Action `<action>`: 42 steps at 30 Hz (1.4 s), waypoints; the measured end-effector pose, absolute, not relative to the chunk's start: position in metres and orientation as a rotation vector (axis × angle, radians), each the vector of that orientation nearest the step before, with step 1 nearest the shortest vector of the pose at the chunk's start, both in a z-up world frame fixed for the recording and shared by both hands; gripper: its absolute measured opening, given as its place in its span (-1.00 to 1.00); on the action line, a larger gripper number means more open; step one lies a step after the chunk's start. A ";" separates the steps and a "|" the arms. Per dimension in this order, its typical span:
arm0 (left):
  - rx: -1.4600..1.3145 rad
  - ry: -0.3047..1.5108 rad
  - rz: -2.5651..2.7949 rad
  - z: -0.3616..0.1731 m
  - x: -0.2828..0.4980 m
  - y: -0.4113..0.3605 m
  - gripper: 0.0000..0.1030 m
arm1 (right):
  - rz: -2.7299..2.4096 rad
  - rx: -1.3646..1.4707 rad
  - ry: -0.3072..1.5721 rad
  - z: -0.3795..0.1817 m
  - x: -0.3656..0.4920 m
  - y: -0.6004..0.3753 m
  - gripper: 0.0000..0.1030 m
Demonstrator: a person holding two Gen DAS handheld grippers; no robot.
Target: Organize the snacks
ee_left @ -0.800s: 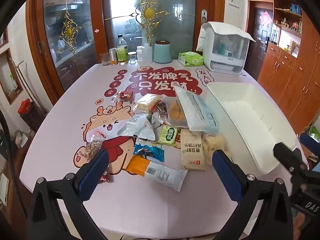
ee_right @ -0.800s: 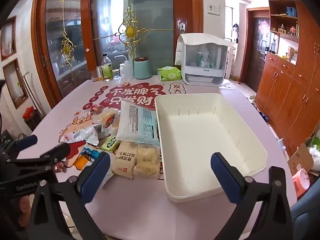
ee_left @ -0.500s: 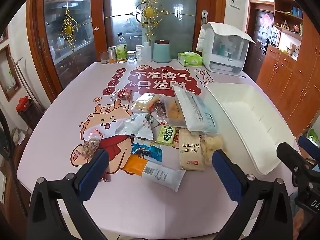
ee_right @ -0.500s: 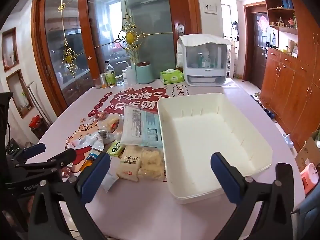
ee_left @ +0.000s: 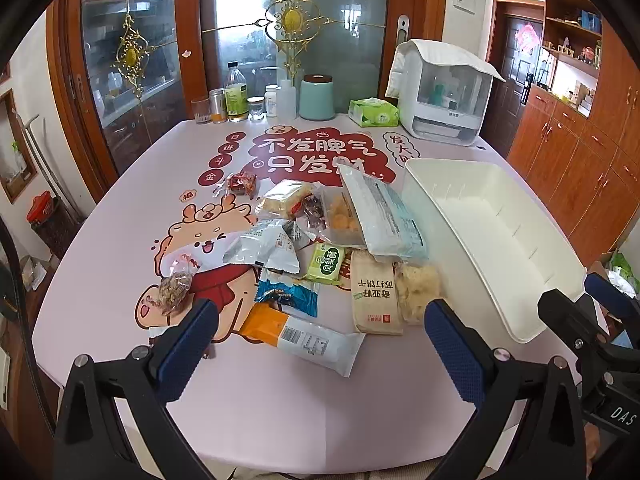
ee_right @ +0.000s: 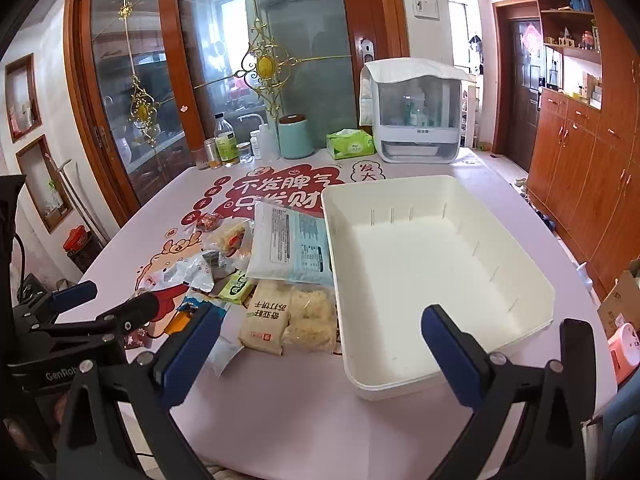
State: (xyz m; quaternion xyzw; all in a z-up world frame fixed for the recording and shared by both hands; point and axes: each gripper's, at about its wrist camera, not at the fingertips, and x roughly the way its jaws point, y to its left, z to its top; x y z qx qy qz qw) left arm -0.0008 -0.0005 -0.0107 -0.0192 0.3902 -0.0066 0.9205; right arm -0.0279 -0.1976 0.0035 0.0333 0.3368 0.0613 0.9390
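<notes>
Pink table [ee_left: 100, 272] carrying everything. White plastic bin [ee_right: 516, 280] sitting right of snack pile, nothing lying inside. Large pale-blue pouch [ee_left: 384, 216] leaning against bin's left wall. Beige cracker pack [ee_left: 374, 298] lying just left of bin's near corner. Orange-and-white bar wrapper [ee_left: 304, 336] lying further left of bin. Left gripper [ee_left: 320, 344] hovering wide open, gripping nothing. Right gripper [ee_right: 320, 348] hovering wide open over bin's near-left corner, gripping nothing.

Bin: white tub [ee_right: 532, 280], nothing inside.
Snacks: packets [ee_right: 290, 246] heaped touching its left wall.
Right gripper [ee_right: 320, 344]: jaws wide apart.
</notes>
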 end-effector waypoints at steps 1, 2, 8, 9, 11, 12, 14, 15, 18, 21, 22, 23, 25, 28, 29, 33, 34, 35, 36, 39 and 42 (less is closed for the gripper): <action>-0.040 0.805 -0.013 -0.011 -0.001 -0.001 0.99 | 0.125 0.068 0.687 0.003 -0.028 -0.198 0.96; -0.040 0.807 -0.013 -0.010 -0.001 0.000 0.99 | 0.125 0.067 0.686 0.003 -0.029 -0.198 0.96; -0.039 0.810 -0.012 -0.010 -0.002 -0.001 0.99 | 0.131 0.074 0.684 0.002 -0.028 -0.200 0.96; -0.038 0.809 -0.012 -0.010 -0.002 -0.001 0.99 | 0.127 0.072 0.685 0.002 -0.027 -0.200 0.96; -0.037 0.809 -0.011 -0.010 -0.003 -0.002 0.99 | 0.129 0.073 0.685 0.001 -0.028 -0.200 0.96; -0.037 0.811 -0.010 -0.010 -0.002 -0.002 0.99 | 0.132 0.077 0.684 0.001 -0.028 -0.200 0.96; -0.038 0.811 -0.012 -0.010 -0.002 -0.001 0.99 | 0.132 0.075 0.682 0.001 -0.028 -0.200 0.96; -0.038 0.813 -0.013 -0.011 -0.003 -0.001 0.99 | 0.132 0.074 0.682 0.001 -0.029 -0.199 0.96; -0.036 0.814 -0.013 -0.011 -0.004 -0.001 0.99 | 0.132 0.070 0.685 0.000 -0.028 -0.199 0.96; -0.036 0.815 -0.013 -0.011 -0.005 -0.001 0.99 | 0.131 0.071 0.695 -0.001 -0.027 -0.199 0.96; -0.036 0.815 -0.013 -0.012 -0.004 -0.001 0.99 | 0.131 0.073 0.699 -0.002 -0.027 -0.199 0.96; -0.036 0.814 -0.014 -0.012 -0.004 -0.001 0.99 | 0.128 0.073 0.703 -0.002 -0.026 -0.200 0.96; -0.035 0.815 -0.014 -0.012 -0.004 -0.001 0.99 | 0.122 0.072 0.706 -0.003 -0.026 -0.199 0.96; -0.034 0.812 -0.013 -0.012 -0.004 -0.001 0.99 | 0.117 0.075 0.710 -0.004 -0.026 -0.200 0.96; -0.033 0.811 -0.014 -0.012 -0.004 -0.001 0.99 | 0.120 0.079 0.712 -0.004 -0.026 -0.200 0.96; -0.033 0.808 -0.019 -0.011 -0.005 -0.001 0.99 | 0.128 0.079 0.713 -0.004 -0.026 -0.198 0.96; -0.033 0.808 -0.021 -0.011 -0.005 -0.001 0.99 | 0.129 0.078 0.712 -0.004 -0.026 -0.198 0.96; -0.033 0.810 -0.023 -0.011 -0.005 0.000 0.99 | 0.130 0.076 0.711 -0.004 -0.026 -0.198 0.96; -0.035 0.811 -0.027 -0.011 -0.005 0.000 0.99 | 0.131 0.072 0.710 -0.003 -0.026 -0.197 0.96; -0.037 0.815 -0.029 -0.010 -0.003 -0.001 0.99 | 0.130 0.066 0.707 -0.003 -0.026 -0.196 0.96; -0.032 0.817 -0.033 -0.010 -0.004 0.000 0.99 | 0.126 0.065 0.708 -0.003 -0.025 -0.195 0.96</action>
